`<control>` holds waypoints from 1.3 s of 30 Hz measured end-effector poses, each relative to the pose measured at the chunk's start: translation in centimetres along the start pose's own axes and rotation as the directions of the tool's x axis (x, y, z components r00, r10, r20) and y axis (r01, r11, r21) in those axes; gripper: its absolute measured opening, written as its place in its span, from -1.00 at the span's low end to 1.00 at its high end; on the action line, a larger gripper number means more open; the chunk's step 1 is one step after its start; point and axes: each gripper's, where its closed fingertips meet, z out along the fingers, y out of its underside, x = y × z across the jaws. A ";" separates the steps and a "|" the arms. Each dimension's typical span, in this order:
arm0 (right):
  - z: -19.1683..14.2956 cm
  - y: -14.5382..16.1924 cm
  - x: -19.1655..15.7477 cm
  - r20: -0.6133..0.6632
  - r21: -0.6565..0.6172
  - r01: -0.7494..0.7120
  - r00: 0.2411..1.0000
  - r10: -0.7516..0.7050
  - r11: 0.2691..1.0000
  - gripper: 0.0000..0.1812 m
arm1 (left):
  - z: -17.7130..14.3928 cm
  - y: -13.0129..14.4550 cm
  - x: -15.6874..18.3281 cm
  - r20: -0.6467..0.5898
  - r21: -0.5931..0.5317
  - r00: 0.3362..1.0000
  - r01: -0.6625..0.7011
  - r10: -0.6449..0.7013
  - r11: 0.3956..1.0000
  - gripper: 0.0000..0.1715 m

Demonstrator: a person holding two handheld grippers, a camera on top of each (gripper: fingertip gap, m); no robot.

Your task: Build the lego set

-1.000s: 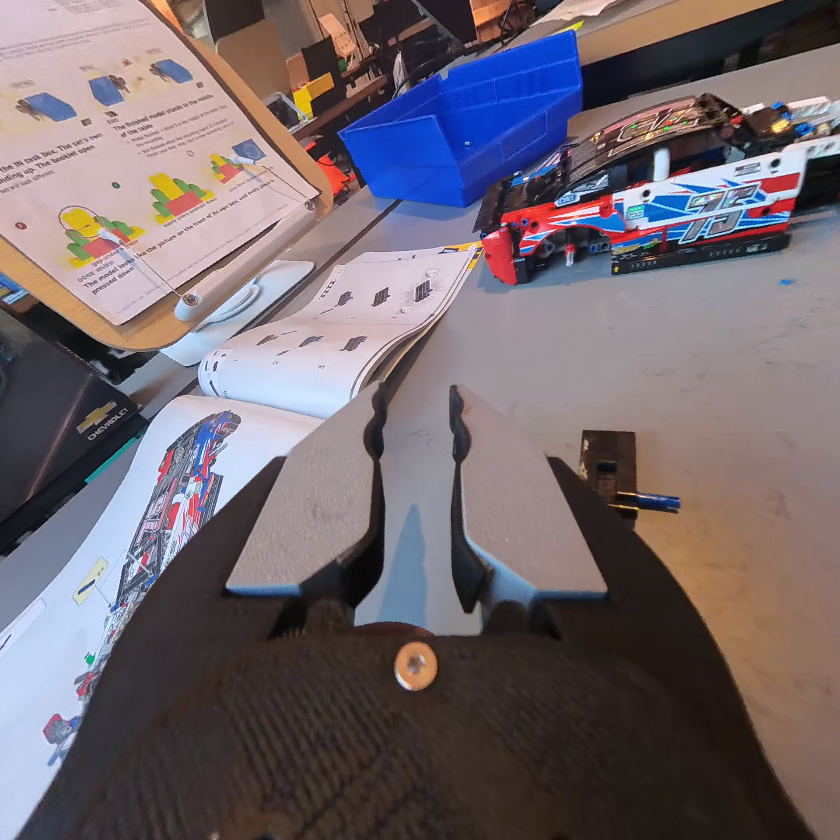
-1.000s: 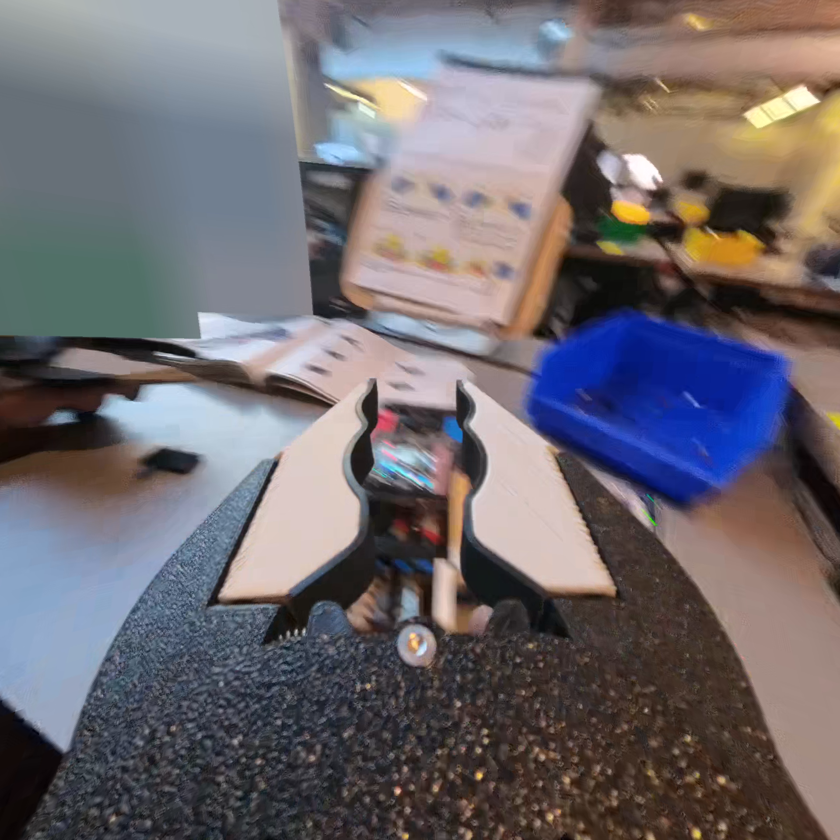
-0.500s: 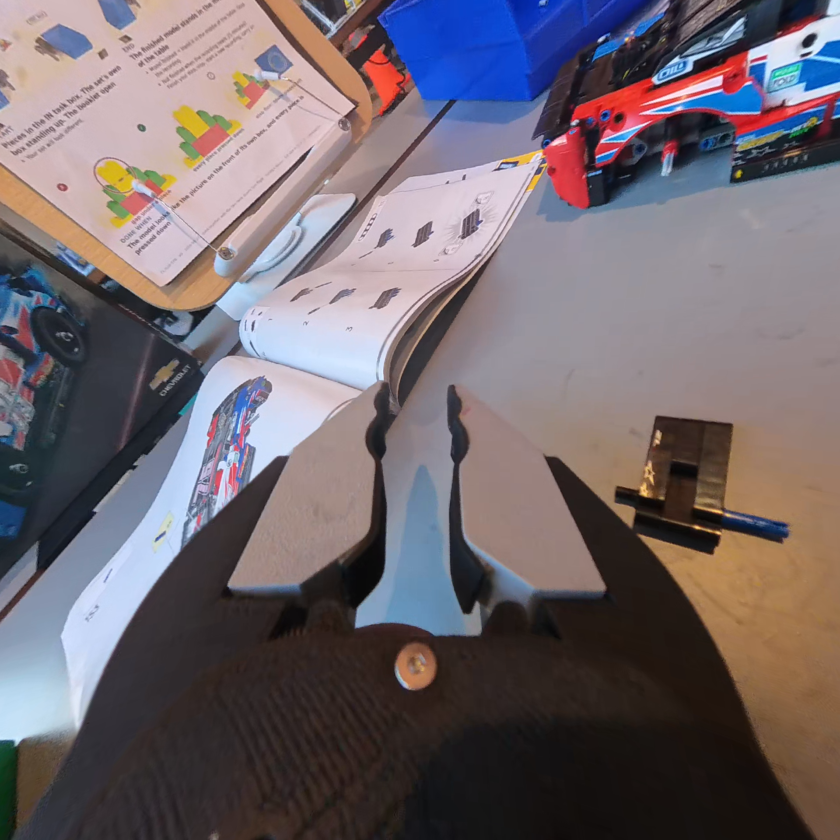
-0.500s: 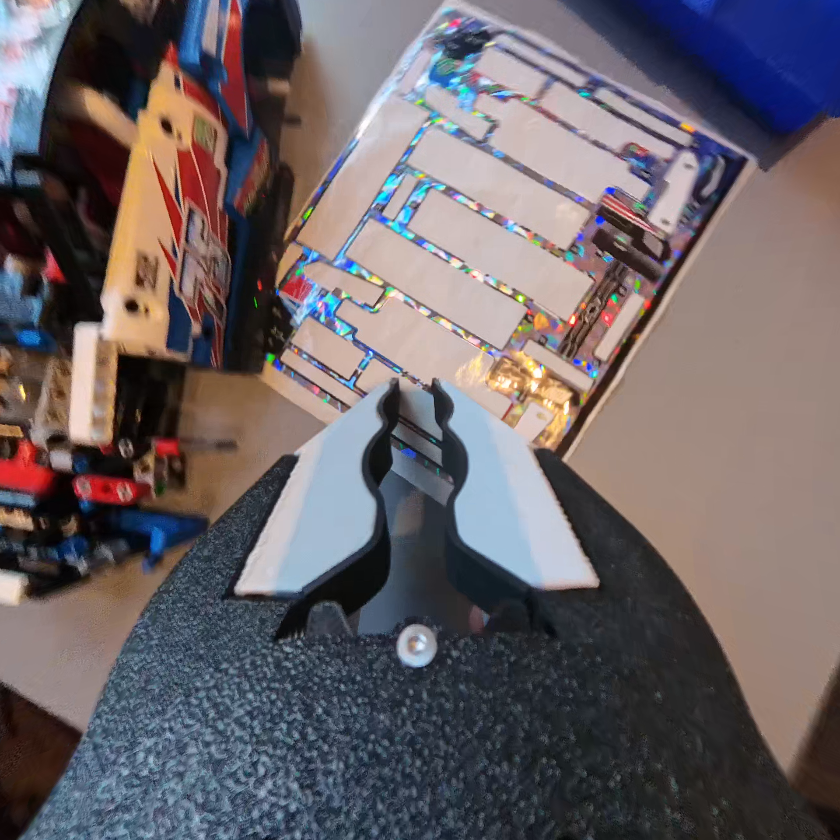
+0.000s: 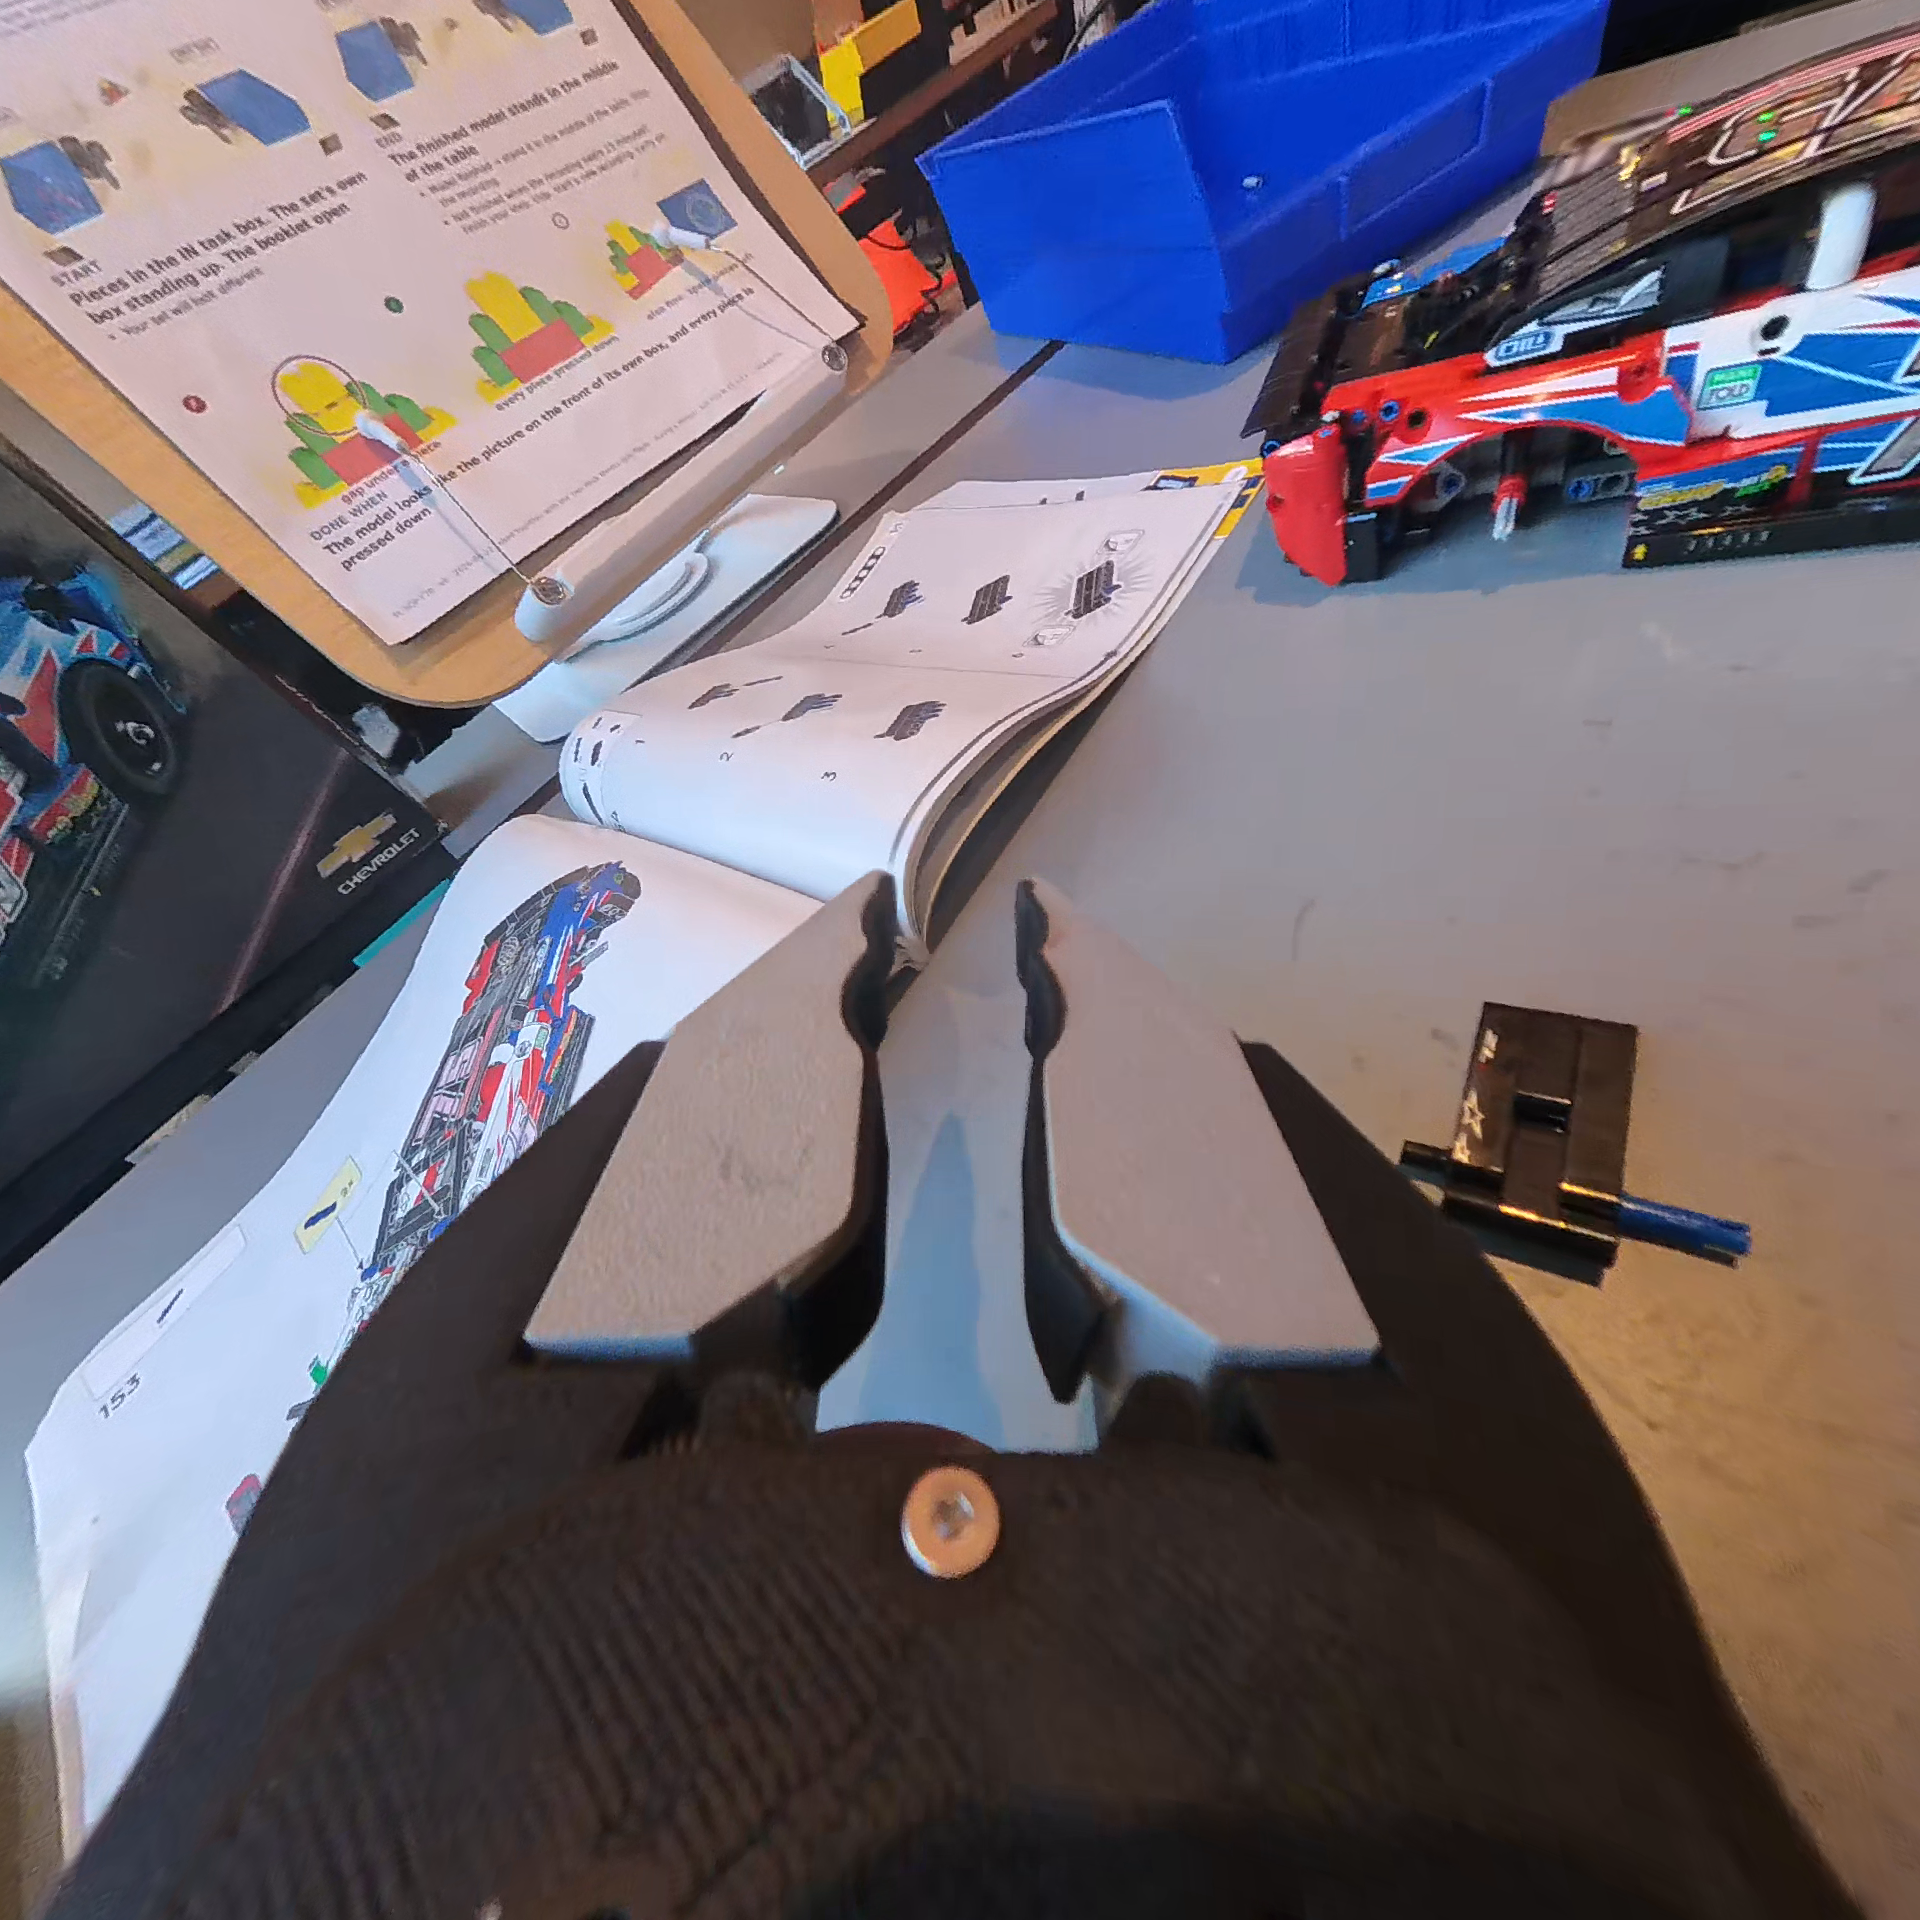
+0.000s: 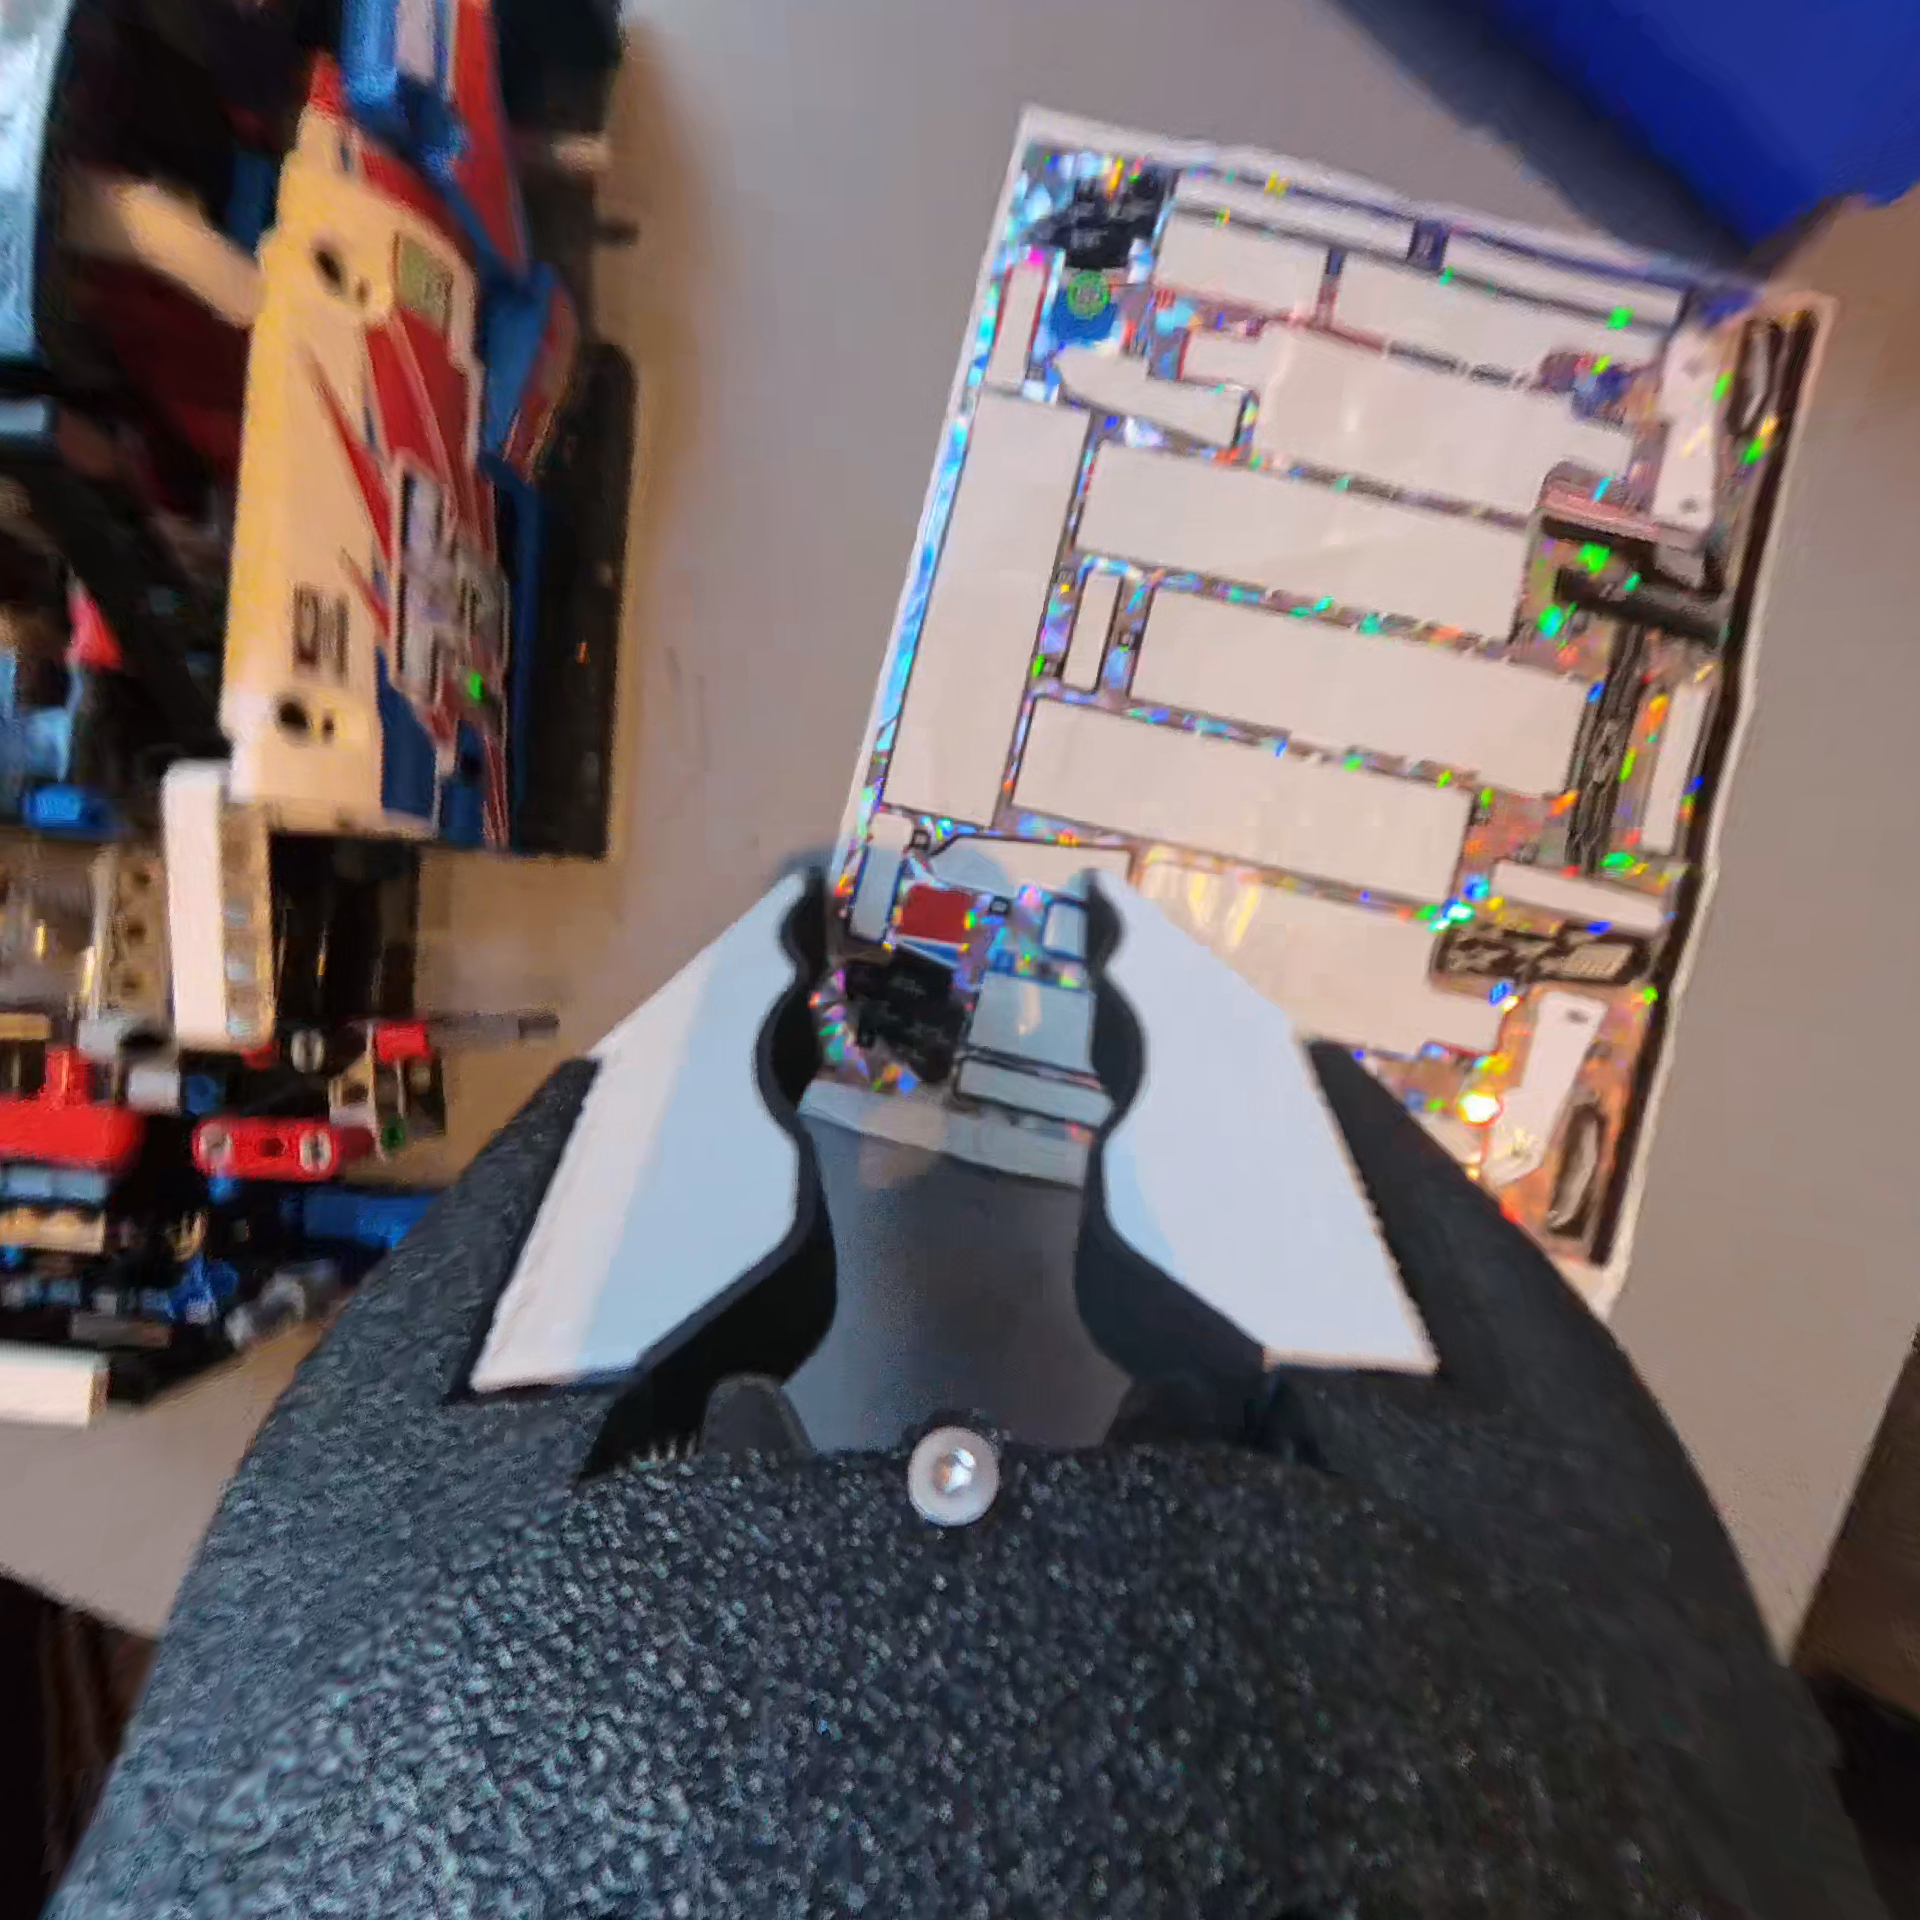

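Note:
A red, white and blue lego race car [image 5: 1621, 405] stands on the grey table at the far right of the left wrist view; it also shows blurred at the left of the right wrist view [image 6: 343, 540]. A small black lego assembly [image 5: 1548, 1132] with a blue pin lies on the table right of my left gripper [image 5: 951, 909], which is open and empty above the table by the open instruction booklet [image 5: 831, 727]. My right gripper [image 6: 951, 899] is open and empty, hovering over the near corner of a holographic sticker sheet [image 6: 1320, 644].
A blue bin [image 5: 1247, 177] stands behind the car; it also shows at the top right of the right wrist view [image 6: 1714, 94]. A tilted instruction board on a white stand [image 5: 416, 312] and the set's dark box [image 5: 156, 831] are at the left. The table edge [image 6: 1829, 1558] runs at the right.
My right gripper swung from facing the board and bin down over the sticker sheet, and its jaws have widened. My left gripper shifted slightly; the black assembly stays on the table.

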 end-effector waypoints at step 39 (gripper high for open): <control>-4.7 2.2 4.7 -0.072 0.083 -0.391 0.915 0.397 0.917 -0.11 | 0.2 0.4 0.0 -0.007 -0.033 1.000 0.024 -0.025 0.999 -0.78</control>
